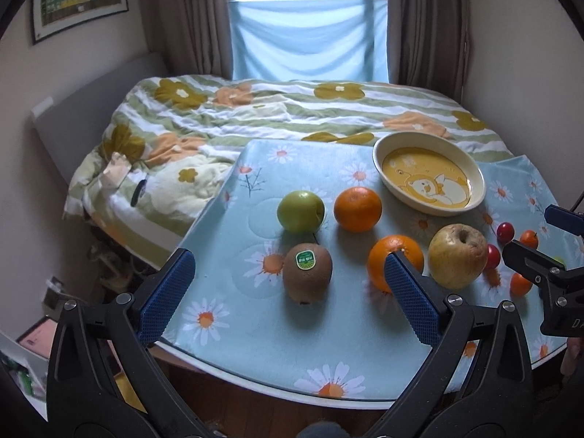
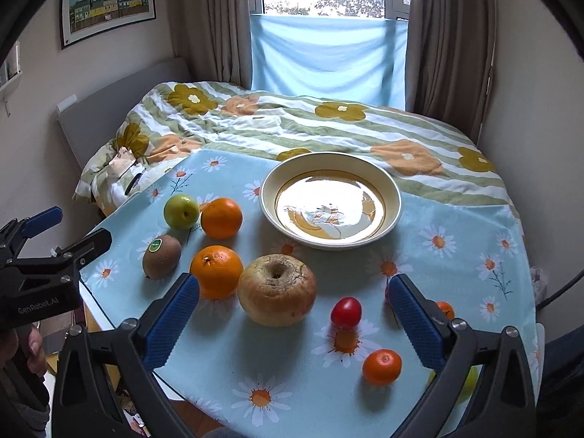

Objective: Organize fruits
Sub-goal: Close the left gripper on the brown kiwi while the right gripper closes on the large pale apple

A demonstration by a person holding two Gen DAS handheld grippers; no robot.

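On the daisy cloth lie a kiwi (image 1: 307,272) (image 2: 161,261), a green apple (image 1: 300,211) (image 2: 181,211), two oranges (image 1: 357,208) (image 1: 396,266) (image 2: 221,218) (image 2: 216,272) and a wrinkled yellow apple (image 1: 458,255) (image 2: 277,288). Cherry tomatoes (image 1: 505,231) (image 2: 346,312) and small mandarins (image 1: 520,284) (image 2: 381,367) sit at the right. The cream bowl (image 1: 474,168) (image 2: 270,182) holds no fruit. My left gripper (image 1: 288,259) (image 2: 82,224) hangs open above the table's near edge, in line with the kiwi. My right gripper (image 2: 294,283) (image 1: 527,231) is open just short of the yellow apple. Neither touches fruit.
The table's blue cloth (image 2: 456,226) has bare room right of the bowl. A bed with a flowered quilt (image 2: 328,127) lies right behind the table. A yellow-green object (image 2: 471,379) is half hidden behind my right finger. A hand (image 2: 29,346) holds the left gripper.
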